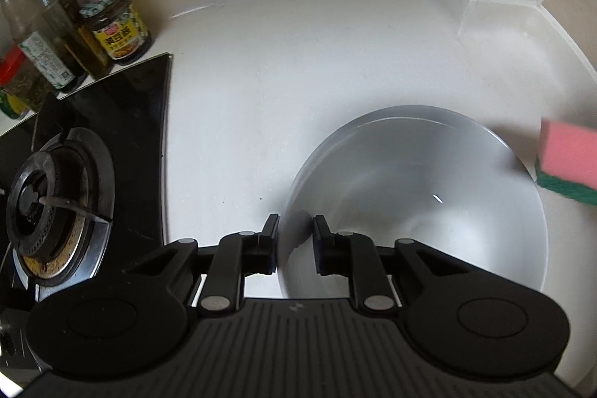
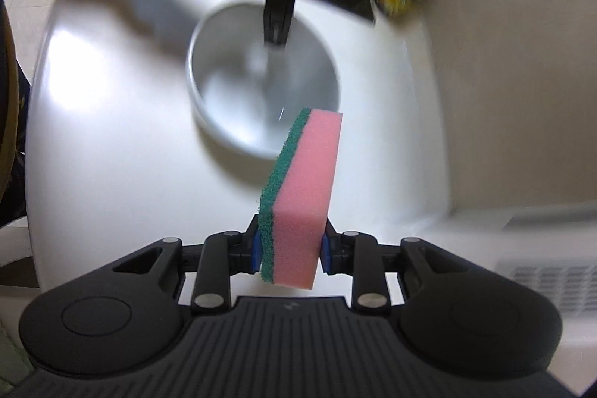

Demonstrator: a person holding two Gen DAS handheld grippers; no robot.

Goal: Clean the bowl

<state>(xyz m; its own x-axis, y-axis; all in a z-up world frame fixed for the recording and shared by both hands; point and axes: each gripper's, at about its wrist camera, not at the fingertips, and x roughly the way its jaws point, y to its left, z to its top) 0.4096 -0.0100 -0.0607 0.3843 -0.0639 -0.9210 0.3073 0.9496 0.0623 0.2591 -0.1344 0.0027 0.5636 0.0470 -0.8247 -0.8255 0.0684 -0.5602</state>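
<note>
So the steel bowl sits on the white counter; left gripper straddles its near rim, jaws apart, not pinching. Right gripper is clamped on the pink-green sponge, long axis pointing ahead at the bowl.

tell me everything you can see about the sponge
The sponge is a rectangular block in two layers: thick pink foam and a thin, rough green scouring pad on one face. It looks dry and clean, with no suds visible. It stands on edge, leaning slightly, clamped at its near end between the pads of the right gripper, one pad on the green face and one on the pink. It is held in the air near the rim of the metal bowl, not touching it.
</note>
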